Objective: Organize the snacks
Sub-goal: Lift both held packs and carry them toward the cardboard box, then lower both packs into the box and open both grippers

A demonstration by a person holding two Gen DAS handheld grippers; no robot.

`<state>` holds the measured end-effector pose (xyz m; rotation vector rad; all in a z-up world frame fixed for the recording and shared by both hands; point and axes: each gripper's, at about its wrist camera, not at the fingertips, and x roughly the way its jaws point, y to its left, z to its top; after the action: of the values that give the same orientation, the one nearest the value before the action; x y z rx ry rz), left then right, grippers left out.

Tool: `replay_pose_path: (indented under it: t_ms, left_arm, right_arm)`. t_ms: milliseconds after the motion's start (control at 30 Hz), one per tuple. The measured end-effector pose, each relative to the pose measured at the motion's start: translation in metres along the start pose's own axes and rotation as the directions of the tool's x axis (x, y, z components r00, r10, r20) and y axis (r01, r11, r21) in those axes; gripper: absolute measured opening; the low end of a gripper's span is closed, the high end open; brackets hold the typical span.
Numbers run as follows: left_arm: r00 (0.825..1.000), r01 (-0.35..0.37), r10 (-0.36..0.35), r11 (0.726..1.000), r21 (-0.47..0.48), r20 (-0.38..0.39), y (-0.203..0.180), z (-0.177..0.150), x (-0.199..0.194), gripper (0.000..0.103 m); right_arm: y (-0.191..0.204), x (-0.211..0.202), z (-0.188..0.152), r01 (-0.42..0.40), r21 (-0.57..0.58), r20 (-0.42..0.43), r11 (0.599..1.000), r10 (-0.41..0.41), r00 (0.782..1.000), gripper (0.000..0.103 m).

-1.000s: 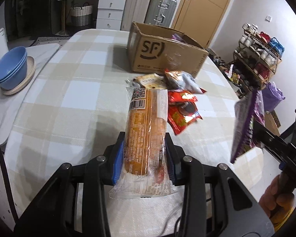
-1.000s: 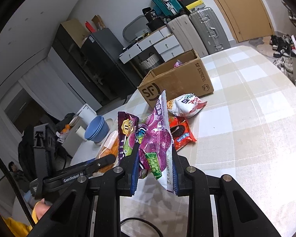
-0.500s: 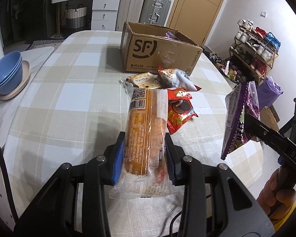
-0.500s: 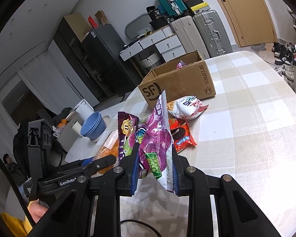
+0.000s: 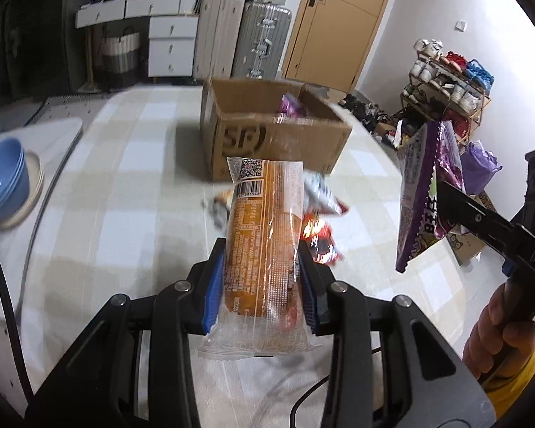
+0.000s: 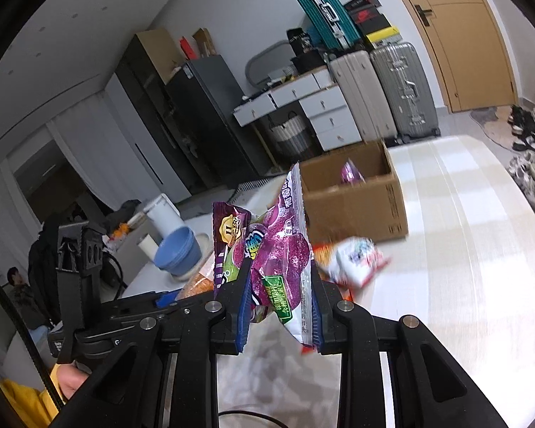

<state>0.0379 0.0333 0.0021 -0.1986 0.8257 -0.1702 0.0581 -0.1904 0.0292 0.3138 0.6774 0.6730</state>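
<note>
My left gripper [image 5: 262, 278] is shut on a long clear-wrapped orange bread pack [image 5: 264, 235], held above the checked tablecloth. My right gripper [image 6: 280, 306] is shut on purple snack bags [image 6: 278, 249], a couple pinched together; the same purple snack bags [image 5: 424, 192] hang at the right of the left wrist view. An open cardboard box [image 5: 267, 132] marked SF stands ahead on the table with a purple bag [image 6: 351, 173] inside. Loose red and white snack packets [image 5: 321, 224] lie between the box and my grippers, partly hidden by the bread pack.
Stacked blue bowls [image 5: 3, 182] on a plate sit at the table's left. Suitcases [image 5: 239, 39] and white drawers [image 5: 167, 46] line the far wall beside a wooden door [image 5: 342, 21]. A shoe rack [image 5: 446, 82] stands to the right. A hand [image 5: 495, 328] holds the right gripper's handle.
Both grippers have risen and moved toward the cardboard box, each keeping its grip. The box's inside now shows, and the loose packets sit closer below.
</note>
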Motion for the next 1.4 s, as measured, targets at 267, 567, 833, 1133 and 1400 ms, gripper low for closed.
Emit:
replay_pose_path:
  t_ms: [267, 567, 833, 1133, 1400]
  left_arm:
    - [0.999, -0.010, 0.008, 0.999, 0.049, 0.042, -0.004, 0.061, -0.001, 0.034]
    - [0.999, -0.031, 0.027, 0.997, 0.077, 0.046, -0.007, 0.138, 0.014, 0.034]
    - [0.997, -0.076, 0.078, 0.994, 0.084, -0.018, -0.002, 0.206, 0.087, 0.034]
    - [0.983, -0.061, 0.074, 0.995, 0.080, -0.166, -0.001, 0.217, 0.184, 0.034]
    - [0.975, -0.051, 0.071, 0.993, 0.102, -0.209, -0.003, 0.220, 0.225, 0.034]
  right_arm:
    - [-0.007, 0.003, 0.064, -0.043, 0.024, 0.048, 0.999, 0.041, 0.998, 0.026]
    - [-0.010, 0.031, 0.137, -0.030, 0.009, 0.036, 1.000, 0.030, 0.999, 0.026]
    - [-0.026, 0.078, 0.175, 0.036, -0.013, 0.007, 0.999, -0.036, 0.999, 0.026]
    - [-0.067, 0.142, 0.188, 0.130, -0.020, -0.074, 0.991, -0.131, 0.989, 0.026]
    - [-0.104, 0.199, 0.176, 0.138, 0.039, -0.195, 0.990, -0.128, 0.972, 0.026]
